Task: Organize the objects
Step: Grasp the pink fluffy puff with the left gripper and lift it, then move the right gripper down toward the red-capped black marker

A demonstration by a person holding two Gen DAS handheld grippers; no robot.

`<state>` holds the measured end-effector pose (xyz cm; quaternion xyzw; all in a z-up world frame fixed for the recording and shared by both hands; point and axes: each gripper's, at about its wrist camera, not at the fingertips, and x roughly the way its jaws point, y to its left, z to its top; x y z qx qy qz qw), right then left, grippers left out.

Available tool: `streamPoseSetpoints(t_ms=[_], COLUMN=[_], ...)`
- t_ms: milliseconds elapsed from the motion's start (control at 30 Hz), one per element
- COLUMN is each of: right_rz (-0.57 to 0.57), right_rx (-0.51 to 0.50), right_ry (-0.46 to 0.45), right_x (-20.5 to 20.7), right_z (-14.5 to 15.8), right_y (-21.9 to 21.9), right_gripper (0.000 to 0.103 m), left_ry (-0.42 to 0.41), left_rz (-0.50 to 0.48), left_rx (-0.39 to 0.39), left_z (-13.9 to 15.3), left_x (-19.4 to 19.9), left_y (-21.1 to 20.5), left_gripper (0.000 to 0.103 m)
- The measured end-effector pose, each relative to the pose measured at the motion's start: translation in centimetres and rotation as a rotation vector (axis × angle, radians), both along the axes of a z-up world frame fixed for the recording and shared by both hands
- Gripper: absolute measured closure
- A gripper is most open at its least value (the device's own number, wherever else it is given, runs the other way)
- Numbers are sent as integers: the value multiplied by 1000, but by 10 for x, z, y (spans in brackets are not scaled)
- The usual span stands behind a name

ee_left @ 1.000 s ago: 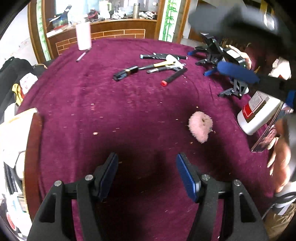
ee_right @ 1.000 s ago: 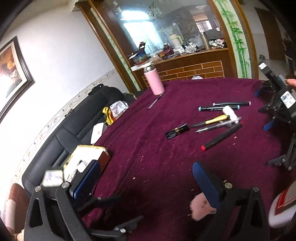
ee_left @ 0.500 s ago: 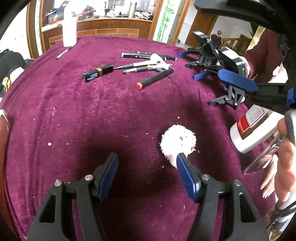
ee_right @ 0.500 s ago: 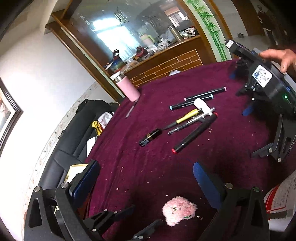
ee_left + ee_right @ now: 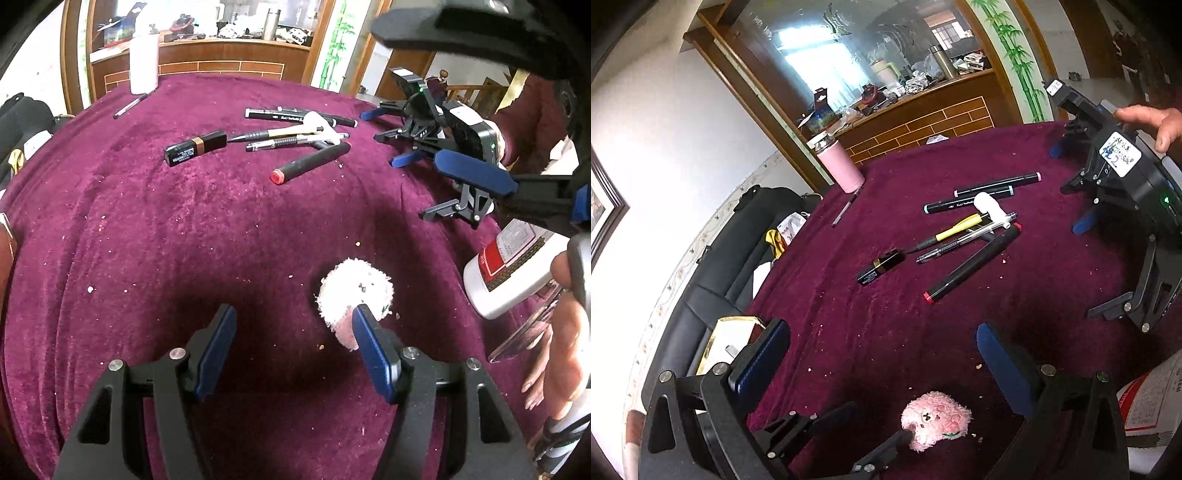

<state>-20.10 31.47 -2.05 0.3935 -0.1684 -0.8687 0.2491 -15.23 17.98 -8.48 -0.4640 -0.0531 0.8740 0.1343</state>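
- Maroon velvet tablecloth (image 5: 147,240), crumb-speckled; brick-fronted wooden counter (image 5: 923,122) at 12 o'clock, black sofa (image 5: 713,280) at 9.
- Pink plush toy (image 5: 354,291) lies on the cloth, face toward the right wrist camera; red-capped marker (image 5: 310,162) runs 8-to-2.
- Left gripper (image 5: 291,347): fingers wide apart, right pad (image 5: 373,350) touching the plush.
- Right gripper (image 5: 882,358): spread wide, holding nothing.
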Motion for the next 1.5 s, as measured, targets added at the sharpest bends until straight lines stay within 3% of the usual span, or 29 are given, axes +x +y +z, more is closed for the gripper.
streamPoseSetpoints(t_ms=[400,533,700,900,1167,1233,1267,1500], right_rz=[55,111,143,80,36,24,17,13], right_rx=[33,-9,-74,-36,5,18,26,50], right_ry=[62,55,56,99,83,71,68,56], right_x=[14,16,22,25,15,12,11,9], right_z=[13,16,29,41,31,26,25,17], right_y=[-11,-11,-1,10,12,12,12,9], right_gripper=[0,0,0,0,0,0,0,0], left_ry=[52,63,68,50,42,32,48,-16], left_rz=[-3,-12,-76,-177,-310,-300,-290,-222], left_rx=[18,12,-21,-43,-103,-121,-135,-24], left_z=[19,22,18,4,-11,-16,-15,-7], left_x=[16,21,15,0,-20,-24,-22,-14], left_y=[-20,-28,-19,9,54,59,59,19], left_gripper=[39,39,39,39,39,50,62,65])
